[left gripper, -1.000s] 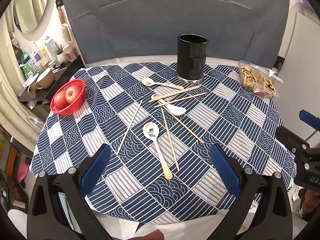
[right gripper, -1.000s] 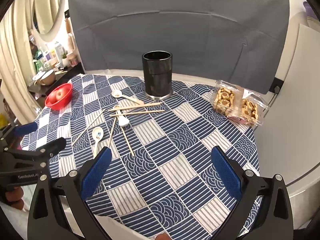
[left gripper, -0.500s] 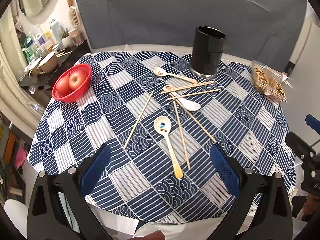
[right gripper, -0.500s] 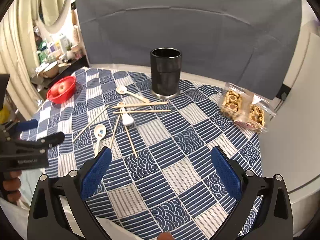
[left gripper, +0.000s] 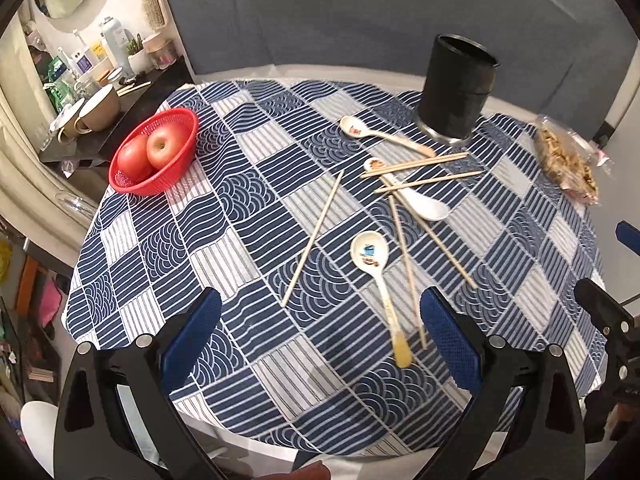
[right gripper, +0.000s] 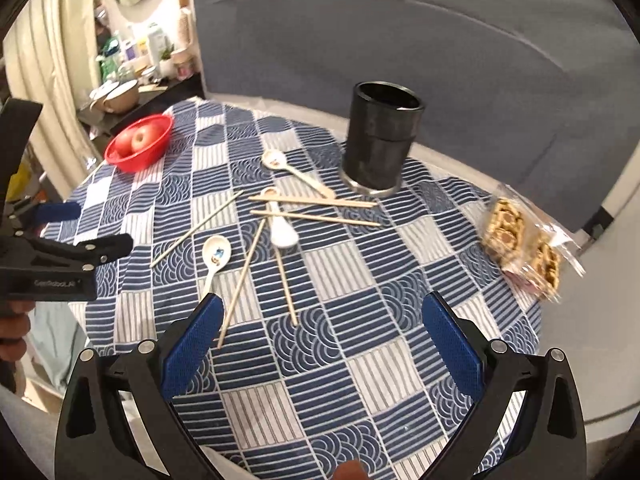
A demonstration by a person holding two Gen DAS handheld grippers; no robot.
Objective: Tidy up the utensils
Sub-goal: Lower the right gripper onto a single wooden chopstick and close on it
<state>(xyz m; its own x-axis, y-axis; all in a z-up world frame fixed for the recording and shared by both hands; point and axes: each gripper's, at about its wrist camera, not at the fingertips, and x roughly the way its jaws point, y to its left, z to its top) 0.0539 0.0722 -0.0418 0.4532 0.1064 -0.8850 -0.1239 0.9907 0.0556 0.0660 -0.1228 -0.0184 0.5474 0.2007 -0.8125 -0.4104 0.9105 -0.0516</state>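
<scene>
We see a round worktop (left gripper: 132, 248) under a woven cloth of navy-and-white checks, some squares striped, some wave-patterned. Our left gripper (left gripper: 320, 328) hovers over the near edge, its fingers (left gripper: 192, 332) spread wide with nothing between them; the pads are blue with a fine mesh texture on black plastic frames. Our right gripper (right gripper: 320, 328) hovers the same way, fingers (right gripper: 450, 338) spread and empty, same blue mesh pads.

The utensils lie loose mid-cloth. Three glossy white ceramic spoons: the nearest spoon (left gripper: 374, 276) bowl-up with a blue print and a yellowish handle tip, the middle spoon (left gripper: 416, 198) turned bowl-down, smooth and oval, the far spoon (left gripper: 380, 134) with a small print, its handle end close to the holder. Thin pale wooden chopsticks (left gripper: 408, 258) are scattered around them, straight and round; two lie crosswise over the middle spoon's handle, and one single chopstick (left gripper: 312, 238) lies apart to the left.

The holder (left gripper: 456, 92) is a tall black glossy cylinder, open-topped, standing upright at the far side on a shiny metal base ring. Its inside isn't visible.

A red plastic mesh basket (left gripper: 176, 152) sits at the left edge with two smooth red apples (left gripper: 162, 146). A crinkly clear packet of pastries (right gripper: 520, 246) lies at the right edge. A matte grey backdrop (right gripper: 400, 48) curves behind.
</scene>
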